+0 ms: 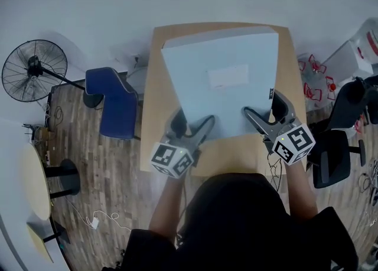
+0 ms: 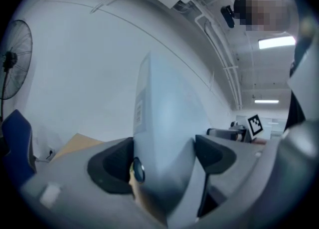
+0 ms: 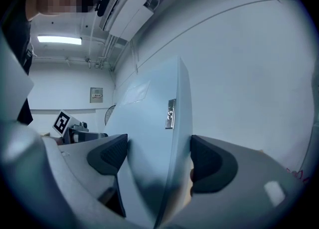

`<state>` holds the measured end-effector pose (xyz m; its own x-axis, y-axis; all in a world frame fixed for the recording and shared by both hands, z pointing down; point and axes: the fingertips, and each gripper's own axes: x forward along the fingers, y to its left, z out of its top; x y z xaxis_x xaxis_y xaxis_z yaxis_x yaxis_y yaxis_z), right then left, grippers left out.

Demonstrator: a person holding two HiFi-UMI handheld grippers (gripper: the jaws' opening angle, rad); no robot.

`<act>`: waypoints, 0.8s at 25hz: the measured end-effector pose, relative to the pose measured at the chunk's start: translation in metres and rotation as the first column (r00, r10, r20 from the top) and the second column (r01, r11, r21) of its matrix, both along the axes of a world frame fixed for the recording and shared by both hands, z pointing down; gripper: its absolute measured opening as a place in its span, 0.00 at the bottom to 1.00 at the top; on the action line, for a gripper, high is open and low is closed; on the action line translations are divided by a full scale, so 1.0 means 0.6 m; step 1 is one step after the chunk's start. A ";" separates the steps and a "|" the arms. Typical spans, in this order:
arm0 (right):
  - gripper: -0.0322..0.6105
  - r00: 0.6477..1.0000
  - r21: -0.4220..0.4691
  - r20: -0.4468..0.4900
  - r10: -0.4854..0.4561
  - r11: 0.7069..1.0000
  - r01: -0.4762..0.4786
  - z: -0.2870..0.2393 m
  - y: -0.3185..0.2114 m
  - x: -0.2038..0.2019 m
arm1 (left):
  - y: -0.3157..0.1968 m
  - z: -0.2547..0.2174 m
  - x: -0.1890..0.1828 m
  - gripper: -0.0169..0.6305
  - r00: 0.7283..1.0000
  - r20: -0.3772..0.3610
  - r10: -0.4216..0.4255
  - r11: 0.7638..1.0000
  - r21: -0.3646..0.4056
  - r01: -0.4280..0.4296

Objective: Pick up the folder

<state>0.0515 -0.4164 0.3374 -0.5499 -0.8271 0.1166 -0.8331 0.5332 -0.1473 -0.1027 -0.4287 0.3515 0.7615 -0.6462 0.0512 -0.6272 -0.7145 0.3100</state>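
A large pale blue folder [image 1: 221,81] is held up over the wooden table [image 1: 153,92], tilted with its far edge raised. My left gripper [image 1: 192,129] is shut on the folder's near left edge, and my right gripper [image 1: 260,113] is shut on its near right edge. In the left gripper view the folder [image 2: 164,138] fills the gap between the black pads [image 2: 112,165], with a round rivet beside the left pad. In the right gripper view the folder [image 3: 154,138] stands between both pads [image 3: 209,163], a metal clasp on its spine.
A blue chair [image 1: 112,101] stands left of the table, and a black floor fan [image 1: 32,69] is further left. A black office chair [image 1: 333,157] sits at the right. A round pale table [image 1: 32,184] is at the lower left.
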 end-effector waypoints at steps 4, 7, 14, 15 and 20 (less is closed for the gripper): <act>0.66 1.000 0.045 -0.006 0.024 0.999 -0.024 -0.023 0.001 0.013 | -0.005 -0.022 0.014 0.63 1.000 -0.001 0.014 1.000 0.021 -0.014; 0.65 0.999 0.062 -0.018 0.039 0.997 -0.038 -0.028 0.008 0.019 | -0.003 -0.026 0.022 0.63 1.000 0.001 0.032 0.999 0.026 -0.032; 0.65 0.996 0.044 -0.014 0.093 0.995 -0.092 -0.022 0.026 0.049 | 0.002 -0.027 0.054 0.63 0.997 0.022 0.079 0.996 0.035 -0.080; 0.65 0.995 0.042 -0.015 0.098 0.994 -0.097 -0.022 0.028 0.051 | 0.002 -0.026 0.056 0.63 0.996 0.022 0.083 0.996 0.034 -0.084; 0.65 0.994 0.032 -0.013 0.107 0.994 -0.106 -0.017 0.024 0.056 | -0.004 -0.024 0.062 0.63 0.995 0.030 0.097 0.995 0.027 -0.098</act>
